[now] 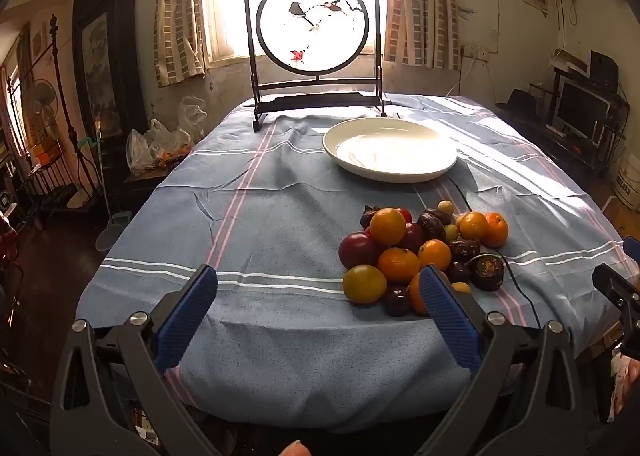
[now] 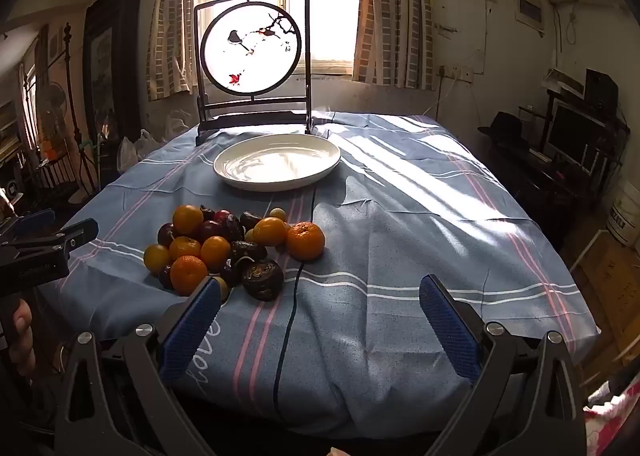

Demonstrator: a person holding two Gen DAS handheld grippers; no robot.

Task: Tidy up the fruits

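A pile of fruit (image 1: 424, 252) lies on the blue striped tablecloth: oranges, red plums, yellow plums and dark wrinkled fruits. It also shows in the right wrist view (image 2: 228, 248). An empty white plate (image 1: 390, 149) sits behind the pile, also seen from the right wrist (image 2: 277, 162). My left gripper (image 1: 318, 288) is open and empty over the cloth near the front edge, its right finger just in front of the pile. My right gripper (image 2: 320, 296) is open and empty, to the right of the pile, its left finger by a dark fruit (image 2: 263, 279).
A framed round bird screen (image 1: 314, 43) stands at the table's far edge before a bright window. A thin dark cable (image 2: 290, 316) runs across the cloth from the pile to the front edge. Plastic bags (image 1: 156, 147) sit on a side stand at left. Shelves with a monitor (image 2: 576, 135) stand at right.
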